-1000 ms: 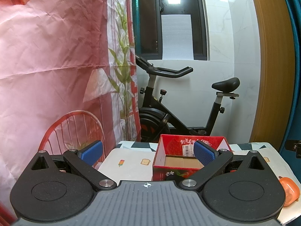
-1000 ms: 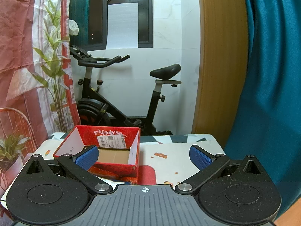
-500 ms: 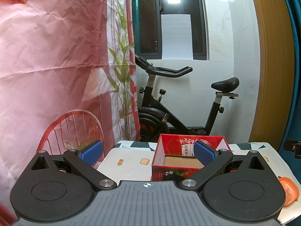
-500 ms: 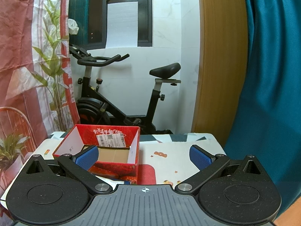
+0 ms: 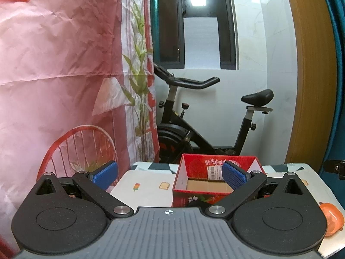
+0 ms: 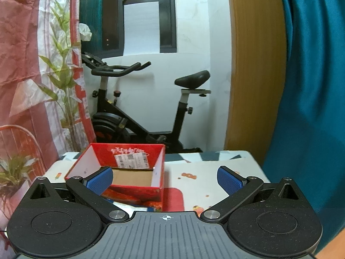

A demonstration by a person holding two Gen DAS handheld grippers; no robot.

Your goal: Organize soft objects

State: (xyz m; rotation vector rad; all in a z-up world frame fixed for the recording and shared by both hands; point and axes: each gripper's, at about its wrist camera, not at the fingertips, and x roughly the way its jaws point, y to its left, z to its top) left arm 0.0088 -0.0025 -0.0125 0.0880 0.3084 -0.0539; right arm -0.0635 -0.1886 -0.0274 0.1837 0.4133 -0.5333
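Note:
A red cardboard box [image 5: 194, 168] with an open top and a bare brown bottom stands on a table covered by a patterned white cloth [image 5: 146, 183]. My left gripper [image 5: 169, 177] hovers open above the near side of the table, its right pad in front of the box. An orange soft object [image 5: 332, 221] lies at the table's right edge in the left wrist view. The same box [image 6: 129, 161] shows in the right wrist view, left of centre. My right gripper [image 6: 165, 180] is open and holds nothing, its left pad over the box's near wall.
A black exercise bike [image 5: 200, 129] stands behind the table against a white wall. A pink printed backdrop [image 5: 64, 64] hangs at the left. A wooden door frame [image 6: 254, 64] and a teal curtain [image 6: 310, 86] close off the right side.
Both views have shifted very slightly; the box sits a touch lower and nearer in the frames. Both grippers stay open and empty.

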